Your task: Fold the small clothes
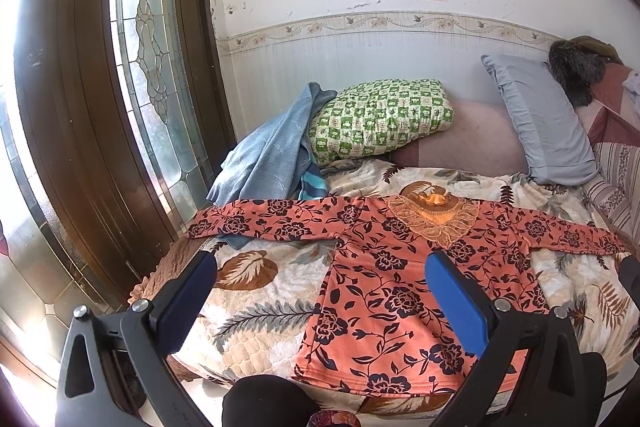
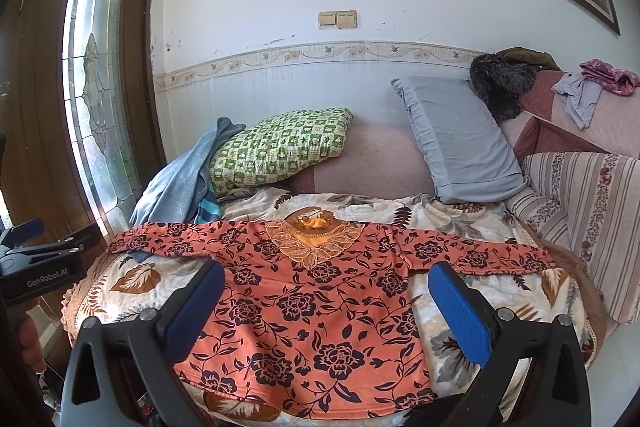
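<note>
An orange long-sleeved top with a dark flower print lies flat and face up on the leaf-patterned bed cover, both sleeves spread sideways, lace collar at the far side. My left gripper is open and empty, hovering above the top's left side near the hem. My right gripper is open and empty, above the top's body. The left gripper's body also shows at the left edge of the right wrist view.
A blue towel lies under the left sleeve end. A green checked pillow and a grey pillow lean at the back. A brown door with glass stands left; a striped sofa arm is right.
</note>
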The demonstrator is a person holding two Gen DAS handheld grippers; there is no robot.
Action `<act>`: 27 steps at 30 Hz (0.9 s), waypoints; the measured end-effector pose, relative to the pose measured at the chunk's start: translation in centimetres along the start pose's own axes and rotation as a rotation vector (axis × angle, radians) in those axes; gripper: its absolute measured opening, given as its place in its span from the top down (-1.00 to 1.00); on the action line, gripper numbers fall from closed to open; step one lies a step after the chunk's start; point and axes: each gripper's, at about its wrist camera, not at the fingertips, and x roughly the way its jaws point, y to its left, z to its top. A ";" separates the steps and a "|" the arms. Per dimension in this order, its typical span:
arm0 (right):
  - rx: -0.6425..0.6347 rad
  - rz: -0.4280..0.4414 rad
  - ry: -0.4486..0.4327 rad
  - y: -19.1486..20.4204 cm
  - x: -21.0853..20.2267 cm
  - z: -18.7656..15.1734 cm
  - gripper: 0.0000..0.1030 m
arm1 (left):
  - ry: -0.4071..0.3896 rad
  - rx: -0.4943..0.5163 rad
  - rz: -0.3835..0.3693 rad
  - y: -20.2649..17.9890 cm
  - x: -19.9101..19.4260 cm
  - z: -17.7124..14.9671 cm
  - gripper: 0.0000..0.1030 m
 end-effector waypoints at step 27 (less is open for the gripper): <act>0.014 0.015 0.035 0.0 1.0 -0.5 -1.00 | 0.014 0.010 0.008 -0.2 0.7 -0.4 -1.00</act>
